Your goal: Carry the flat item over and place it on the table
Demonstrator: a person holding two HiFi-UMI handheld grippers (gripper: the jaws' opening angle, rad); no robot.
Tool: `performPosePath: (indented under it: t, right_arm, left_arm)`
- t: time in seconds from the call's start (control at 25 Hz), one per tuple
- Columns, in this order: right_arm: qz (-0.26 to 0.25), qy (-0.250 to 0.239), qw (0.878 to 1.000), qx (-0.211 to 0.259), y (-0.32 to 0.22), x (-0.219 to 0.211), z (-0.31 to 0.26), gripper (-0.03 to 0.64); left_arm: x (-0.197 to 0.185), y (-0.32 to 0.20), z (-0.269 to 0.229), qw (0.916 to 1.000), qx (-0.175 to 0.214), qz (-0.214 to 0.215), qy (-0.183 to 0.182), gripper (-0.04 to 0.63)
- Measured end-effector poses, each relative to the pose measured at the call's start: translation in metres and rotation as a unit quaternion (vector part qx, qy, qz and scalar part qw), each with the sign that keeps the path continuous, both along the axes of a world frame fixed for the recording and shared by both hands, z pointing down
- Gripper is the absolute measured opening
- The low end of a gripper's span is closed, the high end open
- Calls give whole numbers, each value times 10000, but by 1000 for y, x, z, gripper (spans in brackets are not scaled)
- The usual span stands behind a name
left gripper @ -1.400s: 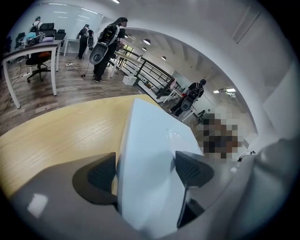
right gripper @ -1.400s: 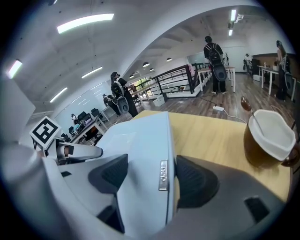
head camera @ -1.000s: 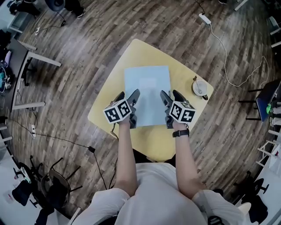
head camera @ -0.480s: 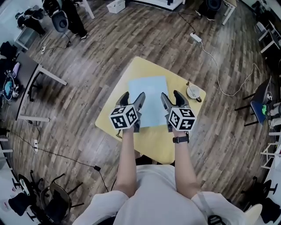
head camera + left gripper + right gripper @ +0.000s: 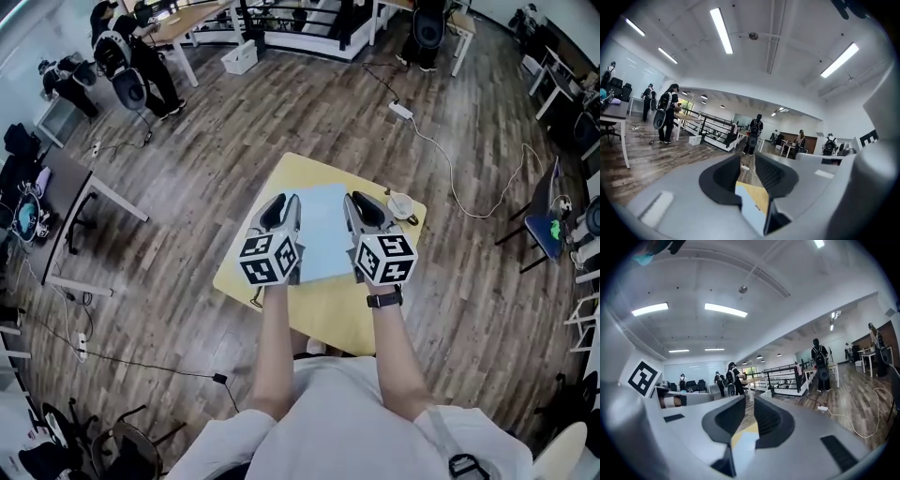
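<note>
The flat item is a pale blue sheet (image 5: 324, 240) lying on the small yellow table (image 5: 330, 315). My left gripper (image 5: 283, 208) hovers over the sheet's left edge and my right gripper (image 5: 363, 206) over its right edge, both raised and pointing out across the room. The jaws of both are closing to a narrow gap, with nothing between the pads. In the left gripper view, the gripper (image 5: 747, 166) has the sheet (image 5: 752, 208) and the table (image 5: 759, 193) far below it. The right gripper view has that gripper (image 5: 750, 411) over the sheet (image 5: 746, 446) in the same way.
A white cup-like object (image 5: 401, 203) stands at the table's right corner. A power strip (image 5: 400, 110) and its white cable lie on the wooden floor beyond. Desks stand at the left (image 5: 66, 202); several people stand by a railing at the far end of the room (image 5: 668, 112).
Both grippers have lifted off the near corners of the sheet and tilted up. Their jaws have narrowed from wide open. The sheet stays flat on the table.
</note>
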State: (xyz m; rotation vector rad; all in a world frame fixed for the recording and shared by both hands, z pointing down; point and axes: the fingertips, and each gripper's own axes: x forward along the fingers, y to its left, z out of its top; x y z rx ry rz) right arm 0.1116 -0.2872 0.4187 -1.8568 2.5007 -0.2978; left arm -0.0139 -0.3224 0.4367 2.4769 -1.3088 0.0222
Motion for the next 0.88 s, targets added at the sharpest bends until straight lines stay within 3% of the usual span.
performPosePath:
  t: [0.32, 0.44, 0.88]
  right_arm:
    - [198, 427, 9979, 442, 21, -4, -41, 26]
    - [243, 605, 9966, 508, 25, -10, -44, 21]
    - [-15, 925, 9937, 634, 21, -39, -47, 21]
  left_arm:
    - [-2, 17, -39, 9963, 769, 15, -389, 11]
    - [-3, 23, -48, 9945, 956, 75, -416, 9]
    - [-21, 13, -59, 9934, 1107, -135, -264, 11]
